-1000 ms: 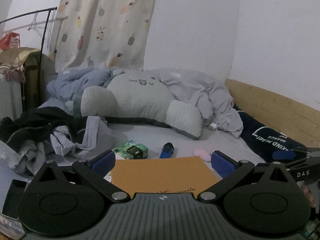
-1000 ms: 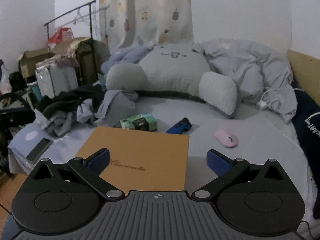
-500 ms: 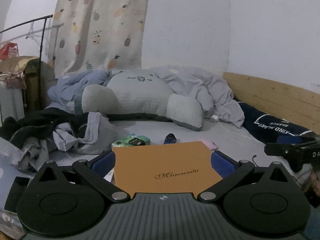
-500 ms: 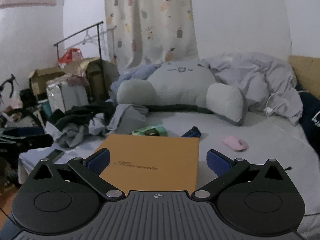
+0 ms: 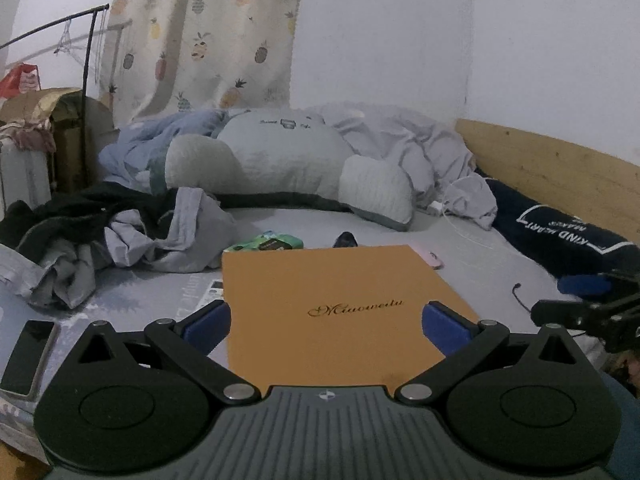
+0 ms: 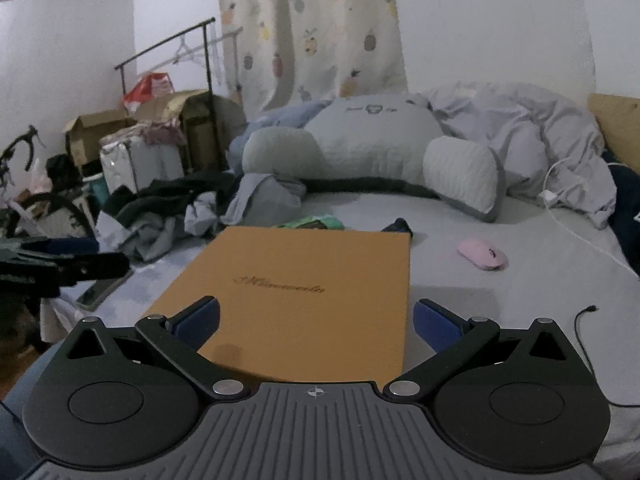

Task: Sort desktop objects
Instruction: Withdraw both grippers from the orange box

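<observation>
Your left tongs and right tongs both stand spread wide and empty over a cluttered bed, each framing the flat orange box that lies on the grey sheet at the near edge. The blue pads of the left pair sit just outside the box's two long sides, apparently not touching it.

Take the box as your landmark. Just behind its far edge lie a green packet and a small dark blue item; off its far right corner rests a pink mouse; off its left side lies a dark phone.

The box looks like stiff card, broad and thin, probably light, with a smooth face that could slip. It appears wider than either pair's spread, so you would do better to pinch its near edge, top and bottom, than to span it, and support it with the second pair if it sags or tips.

The mouse is hard, rounded and slick: grip across its narrow waist. The packet looks soft and crushable; close on it gently.
</observation>
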The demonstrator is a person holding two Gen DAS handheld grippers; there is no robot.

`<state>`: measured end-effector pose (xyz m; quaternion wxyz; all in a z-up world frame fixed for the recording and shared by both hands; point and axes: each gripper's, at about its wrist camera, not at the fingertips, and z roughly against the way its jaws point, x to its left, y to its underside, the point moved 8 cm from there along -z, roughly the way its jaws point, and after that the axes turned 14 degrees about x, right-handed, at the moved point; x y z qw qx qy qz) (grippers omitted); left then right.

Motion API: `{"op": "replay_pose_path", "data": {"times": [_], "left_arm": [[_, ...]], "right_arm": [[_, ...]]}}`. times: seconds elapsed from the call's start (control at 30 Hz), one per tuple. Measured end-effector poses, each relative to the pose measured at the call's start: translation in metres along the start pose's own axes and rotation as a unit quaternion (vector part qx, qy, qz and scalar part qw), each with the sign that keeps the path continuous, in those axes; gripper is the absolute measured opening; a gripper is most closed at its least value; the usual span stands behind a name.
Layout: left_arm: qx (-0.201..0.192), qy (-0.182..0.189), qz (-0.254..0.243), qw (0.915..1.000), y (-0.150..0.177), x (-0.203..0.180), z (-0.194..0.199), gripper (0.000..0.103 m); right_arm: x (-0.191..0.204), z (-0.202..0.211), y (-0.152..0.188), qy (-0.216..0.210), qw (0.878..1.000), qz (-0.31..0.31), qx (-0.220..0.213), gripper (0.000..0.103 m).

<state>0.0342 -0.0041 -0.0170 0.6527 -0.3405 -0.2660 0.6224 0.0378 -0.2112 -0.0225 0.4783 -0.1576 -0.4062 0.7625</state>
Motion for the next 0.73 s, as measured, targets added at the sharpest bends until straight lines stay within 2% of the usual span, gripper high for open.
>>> {"op": "replay_pose_path", "data": {"times": [0.73], "left_arm": [[0.000, 0.002, 0.013, 0.9999, 0.0038, 0.0078, 0.0039, 0.103]], "right_arm": [[0.0065, -0.0038, 0.0019, -0.002, 1.000, -0.008, 0.006, 0.103]]}}
